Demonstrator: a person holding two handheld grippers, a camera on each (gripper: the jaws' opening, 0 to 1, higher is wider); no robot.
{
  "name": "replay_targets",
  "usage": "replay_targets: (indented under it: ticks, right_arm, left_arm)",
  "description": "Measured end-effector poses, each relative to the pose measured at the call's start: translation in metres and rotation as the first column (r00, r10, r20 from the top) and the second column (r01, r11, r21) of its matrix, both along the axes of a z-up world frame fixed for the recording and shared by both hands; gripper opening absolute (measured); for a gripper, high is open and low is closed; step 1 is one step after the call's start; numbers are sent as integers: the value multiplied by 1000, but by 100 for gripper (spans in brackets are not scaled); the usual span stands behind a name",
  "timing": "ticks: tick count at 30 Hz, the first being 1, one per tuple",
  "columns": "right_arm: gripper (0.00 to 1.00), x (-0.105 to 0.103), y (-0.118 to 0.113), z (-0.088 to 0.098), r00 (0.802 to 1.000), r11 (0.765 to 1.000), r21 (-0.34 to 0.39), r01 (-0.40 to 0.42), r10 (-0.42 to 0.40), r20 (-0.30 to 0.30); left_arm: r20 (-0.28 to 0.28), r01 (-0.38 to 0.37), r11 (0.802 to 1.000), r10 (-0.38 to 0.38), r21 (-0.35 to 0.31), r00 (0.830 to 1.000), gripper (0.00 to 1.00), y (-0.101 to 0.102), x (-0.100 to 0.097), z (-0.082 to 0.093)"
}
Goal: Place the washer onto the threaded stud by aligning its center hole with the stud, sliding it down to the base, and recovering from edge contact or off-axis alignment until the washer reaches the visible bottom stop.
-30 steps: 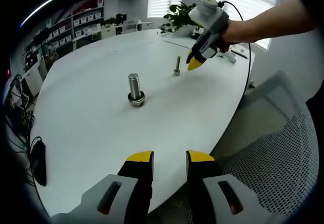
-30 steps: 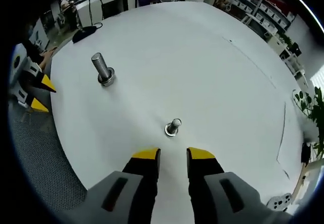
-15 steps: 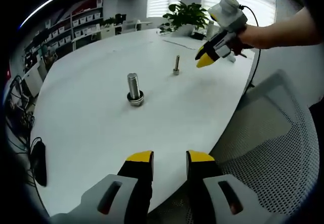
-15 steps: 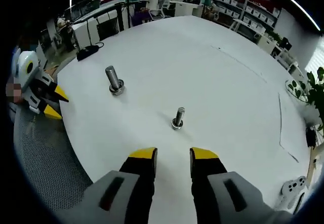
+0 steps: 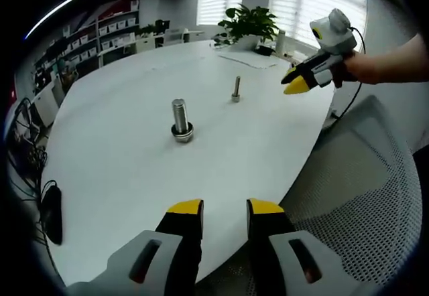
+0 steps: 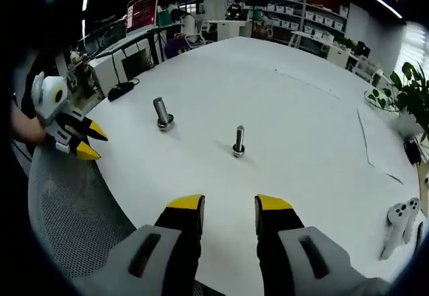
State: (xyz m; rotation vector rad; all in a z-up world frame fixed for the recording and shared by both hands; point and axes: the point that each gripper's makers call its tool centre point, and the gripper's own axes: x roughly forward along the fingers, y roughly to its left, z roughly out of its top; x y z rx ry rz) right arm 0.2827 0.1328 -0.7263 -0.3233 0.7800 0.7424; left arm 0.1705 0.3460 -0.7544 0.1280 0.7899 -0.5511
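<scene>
Left gripper (image 5: 224, 205): my near tool, held off the desk's edge; jaws stand narrowly apart with nothing between them. In the right gripper view it sits at far left (image 6: 90, 142), beside the desk rim, above the chair.
Right gripper (image 6: 230, 202): jaws a narrow gap apart, empty, hovering over the desk's near edge and pointed toward the thin stud. In the left gripper view I see it in a hand (image 5: 365, 68) off the desk's right rim (image 5: 295, 85), well apart from the thin stud.
Desk (image 5: 120, 175): white, rounded; it carries both studs.
Thick stud (image 5: 180, 118): upright near the desk's middle, with a washer (image 5: 182, 134) lying flat round its base on the desk. Same pair in the right gripper view: stud (image 6: 161, 112), ring at its foot.
Thin stud (image 5: 236, 88): upright beyond the thick stud, toward the right gripper; also seen at (image 6: 238, 140). I cannot tell whether the wider foot is its head or a washer.
Chair (image 5: 355, 189): grey mesh, just beside the desk's rim, right of the left gripper.
Plant (image 5: 249, 23): at the desk's far side.
Controller (image 6: 399, 226): white, lying on the desk right of the thin stud.
</scene>
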Motion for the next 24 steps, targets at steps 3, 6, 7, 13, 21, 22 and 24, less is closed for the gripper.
replay_targets:
  ticks: [3,6,7,13,21,22,24]
  right_arm:
    - [33,-3,-2,2,1000,1000,17,11,-11,7]
    - [33,-8,-3,6,1000,999,33,21,-22,14]
    - [33,-10,-3,6,1000,999,40,24,-25,15]
    - [33,-19,-5,7,999,998,51,25,-26,23]
    - [33,-24,-13,8,999,997,68,32,-34,37]
    - [33,-25,-14,8,999,997,68,33,-36,38]
    - [33,-27,-14,9,998,997,71,33,-37,45]
  left_arm:
    - [2,-3,1000,3,0,1000,24,0,0,0]
    - [1,-5,1000,5,0,1000,24,0,0,1]
    - [1,-5,1000,5,1,1000,24,0,0,0]
    - [1,-8,1000,8,2,1000,24,1,-1,1]
    - [4,-10,1000,10,3,1000,24,1,0,1]
    - [4,-10,1000,10,5,1000,24,1,0,1]
    - [4,-11,1000,11,6,1000,24,1,0,1]
